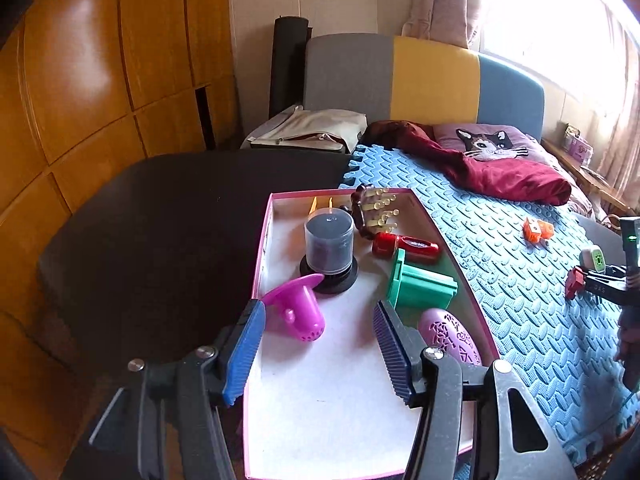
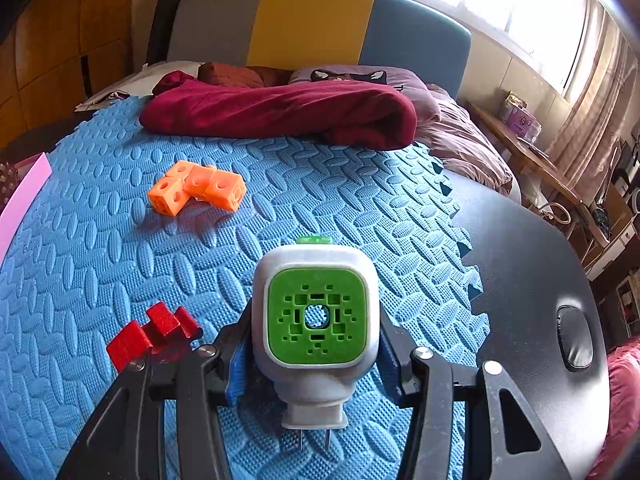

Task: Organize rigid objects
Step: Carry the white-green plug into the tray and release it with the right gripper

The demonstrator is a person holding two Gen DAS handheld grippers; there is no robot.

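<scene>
Sorting is under way: a pink-edged box (image 1: 262, 240) in the middle of the left wrist view already collects a disc case (image 1: 329, 246), a red tube (image 1: 404, 246), a green holder (image 1: 420, 286), a magenta funnel-shaped cap (image 1: 298, 306) and a lilac oval case (image 1: 450, 334), probably so loose items stay in one place. The left gripper (image 1: 320, 356) hovers over the box's near end with fingers (image 1: 246, 352) released and nothing between them. The right gripper (image 2: 312, 364) is clenched on a white plug-in device with a green face (image 2: 316, 320), low centre of its view, prongs toward the camera, above the blue foam mat (image 2: 360, 208). Orange cubes (image 2: 196, 192) at upper left and a red piece (image 2: 154, 334) at lower left lie on the mat, apparently awaiting their turn.
</scene>
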